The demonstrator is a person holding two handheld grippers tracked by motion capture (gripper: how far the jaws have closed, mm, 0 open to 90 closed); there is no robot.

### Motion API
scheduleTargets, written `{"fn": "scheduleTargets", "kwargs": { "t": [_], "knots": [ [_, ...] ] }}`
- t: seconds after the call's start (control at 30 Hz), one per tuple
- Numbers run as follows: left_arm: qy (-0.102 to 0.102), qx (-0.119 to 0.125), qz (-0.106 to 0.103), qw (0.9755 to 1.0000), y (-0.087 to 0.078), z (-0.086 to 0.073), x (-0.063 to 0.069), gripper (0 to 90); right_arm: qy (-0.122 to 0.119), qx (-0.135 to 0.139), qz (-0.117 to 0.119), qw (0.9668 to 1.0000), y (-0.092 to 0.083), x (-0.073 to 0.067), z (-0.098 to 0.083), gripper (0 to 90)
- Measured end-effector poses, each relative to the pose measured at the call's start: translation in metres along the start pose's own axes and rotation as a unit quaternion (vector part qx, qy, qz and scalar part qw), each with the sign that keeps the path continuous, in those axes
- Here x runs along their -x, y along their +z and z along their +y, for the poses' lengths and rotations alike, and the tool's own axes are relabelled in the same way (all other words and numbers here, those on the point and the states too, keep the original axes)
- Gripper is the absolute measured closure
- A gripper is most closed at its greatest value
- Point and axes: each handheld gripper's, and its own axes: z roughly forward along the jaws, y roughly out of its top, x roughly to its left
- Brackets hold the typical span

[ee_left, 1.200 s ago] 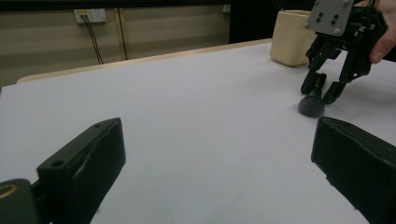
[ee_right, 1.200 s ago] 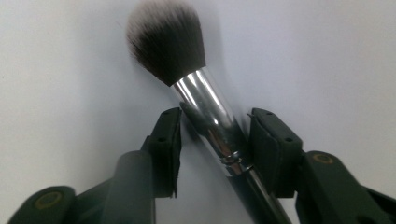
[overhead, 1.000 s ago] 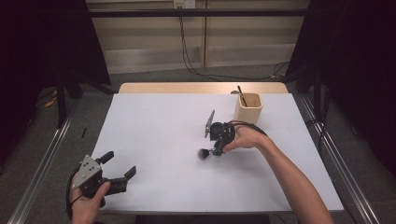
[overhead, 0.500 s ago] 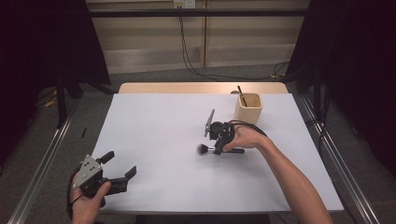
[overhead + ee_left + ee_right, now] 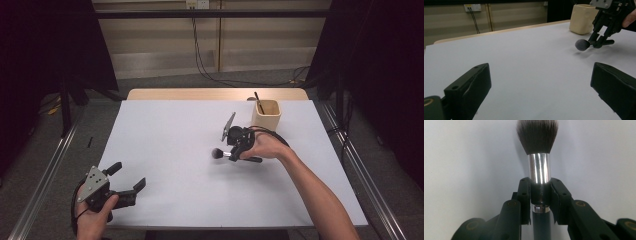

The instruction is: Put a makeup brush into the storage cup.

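A makeup brush [image 5: 218, 153] with dark bristles [image 5: 537, 135], a silver ferrule and a dark handle lies nearly level just above the white table, bristles pointing left. My right gripper [image 5: 236, 152] is shut on the brush at the ferrule's lower end [image 5: 539, 195]; the left gripper view shows it far off at the upper right, brush [image 5: 582, 44] in its jaws. My left gripper [image 5: 131, 182] rests open at the table's front left corner, its two black fingers [image 5: 469, 86] wide apart with nothing between them.
A cream cup [image 5: 266, 114] with a thin dark stick in it stands at the back right, just behind my right hand; it is also in the left gripper view [image 5: 582, 18]. White sheet [image 5: 170, 150] covers the wooden table. Metal rails run along both sides.
My right gripper with the brush has shifted slightly toward the back and levelled, the brush head rising a little off the table. The left gripper has stayed put.
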Motion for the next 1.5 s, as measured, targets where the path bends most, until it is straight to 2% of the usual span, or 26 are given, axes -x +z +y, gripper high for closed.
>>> {"fn": "scheduleTargets", "kwargs": {
  "t": [0.1,0.27,0.4,0.57,0.63,0.73,0.83,0.97,1.07,1.1,1.13,1.27,1.4,1.5],
  "knots": [
    [-0.003,0.0,-0.001,1.0,0.0,0.0,0.0,3.0,0.005,0.023,-0.005,0.9997,-0.003,0.001,-0.002,72.0],
    [-0.001,0.0,0.002,1.0,-0.001,0.0,0.0,3.0,0.028,0.046,-0.018,0.9984,-0.006,0.002,-0.008,72.0],
    [-0.001,0.001,0.002,1.0,0.0,0.0,0.0,3.0,0.053,0.081,-0.014,0.9952,-0.01,0.003,-0.016,71.9],
    [-0.001,0.002,0.001,1.0,0.001,0.0,0.0,3.0,0.07,0.119,-0.028,0.99,-0.014,0.005,-0.024,72.0],
    [-0.001,0.003,0.0,1.0,0.001,0.0,0.001,3.0,0.081,0.135,-0.034,0.9869,-0.015,0.005,-0.028,71.9],
    [0.001,0.003,0.0,1.0,0.0,0.0,0.0,3.0,0.099,0.166,-0.049,0.9798,-0.015,0.007,-0.035,72.0],
    [0.001,0.003,0.001,1.0,0.0,0.0,0.0,3.0,0.112,0.184,-0.06,0.9747,-0.016,0.006,-0.039,72.0],
    [-0.001,0.005,-0.001,1.0,0.0,0.0,0.001,3.0,0.13,0.218,-0.071,0.9647,-0.019,0.006,-0.044,72.0],
    [-0.001,0.005,-0.002,1.0,0.0,0.0,0.001,3.0,0.142,0.242,-0.068,0.9574,-0.021,0.006,-0.047,71.9],
    [0.0,0.005,-0.001,1.0,0.0,0.0,0.001,3.0,0.142,0.247,-0.065,0.9565,-0.021,0.007,-0.049,71.9],
    [0.0,0.005,-0.001,1.0,0.0,0.0,0.001,3.0,0.147,0.254,-0.067,0.9537,-0.02,0.007,-0.05,72.0],
    [0.0,0.006,-0.001,1.0,0.0,0.0,0.001,3.0,0.154,0.277,-0.065,0.9462,-0.021,0.007,-0.053,71.9],
    [-0.001,0.005,-0.002,1.0,-0.001,0.0,0.001,3.0,0.16,0.307,-0.068,0.9357,-0.025,0.006,-0.056,72.0],
    [-0.002,0.007,-0.001,1.0,-0.001,0.0,0.001,3.0,0.161,0.32,-0.072,0.9309,-0.026,0.006,-0.059,71.9]
  ]
}}
